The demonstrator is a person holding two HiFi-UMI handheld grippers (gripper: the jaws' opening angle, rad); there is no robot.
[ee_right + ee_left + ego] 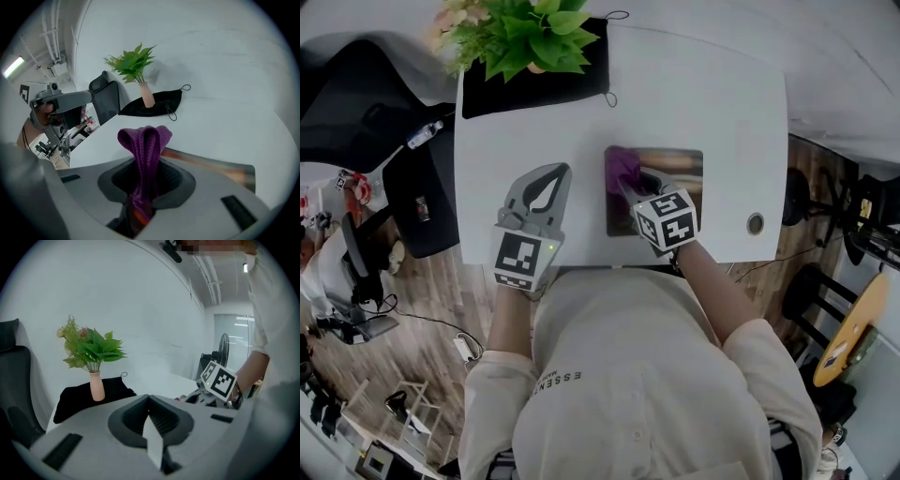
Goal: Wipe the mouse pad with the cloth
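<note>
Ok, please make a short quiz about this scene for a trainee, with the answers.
1. True or false: the left tongs hold the purple knitted cloth.
2. The pink vase of green leaves stands on: A the black fabric bag; B the brownish rectangular mouse pad; C a wooden tray.
3. Fill in: the right tongs are over the ___ part of the mouse pad.
Key: 1 false, the right tongs grip it; 2 A; 3 left.

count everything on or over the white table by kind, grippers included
purple cloth: 1
mouse pad: 1
vase with plant: 1
black bag: 1
grippers, left gripper and right gripper: 2
total: 6
</note>
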